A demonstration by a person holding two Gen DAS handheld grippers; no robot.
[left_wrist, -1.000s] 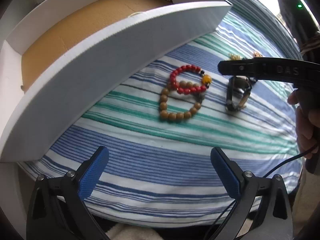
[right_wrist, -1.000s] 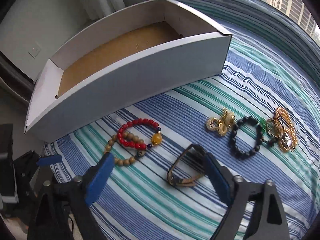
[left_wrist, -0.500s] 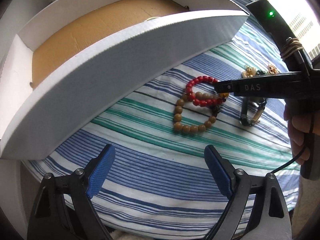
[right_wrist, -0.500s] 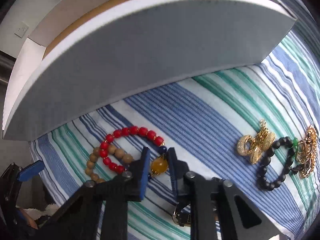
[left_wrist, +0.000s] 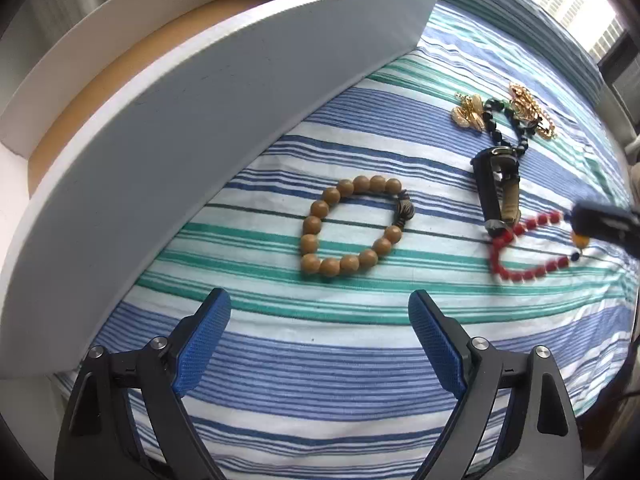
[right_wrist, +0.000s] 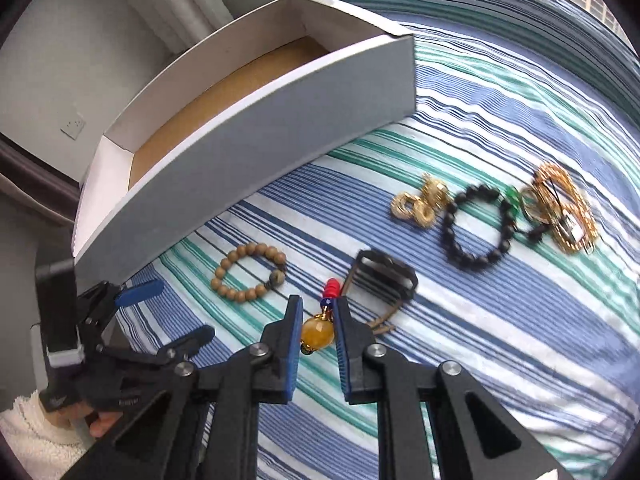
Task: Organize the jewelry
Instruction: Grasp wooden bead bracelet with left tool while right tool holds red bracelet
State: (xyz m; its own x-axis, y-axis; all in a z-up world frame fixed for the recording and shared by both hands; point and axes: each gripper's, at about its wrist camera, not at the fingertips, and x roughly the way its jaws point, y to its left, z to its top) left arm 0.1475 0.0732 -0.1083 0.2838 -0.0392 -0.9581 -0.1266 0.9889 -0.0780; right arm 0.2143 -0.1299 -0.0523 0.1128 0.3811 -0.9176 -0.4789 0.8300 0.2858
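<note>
Dragged right of the tan wooden-bead bracelet (left_wrist: pixel 352 227) across the blue-green striped bedsheet (left_wrist: pixel 320 360), the red bead bracelet (left_wrist: pixel 524 248), blurred, is clamped by right gripper (right_wrist: pixel 318 334); left gripper (left_wrist: pixel 320 344) gapes.

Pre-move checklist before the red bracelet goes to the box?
1. Right gripper shut on red bead bracelet, pinching its amber bead: ok.
2. Bracelet fully off the striped cloth: cannot tell.
3. Clear of the black strap: cannot tell, they overlap in view.
4. White box open: ok.
5. Left gripper open, empty: ok.
6. Wooden bead bracelet apart: ok.
</note>
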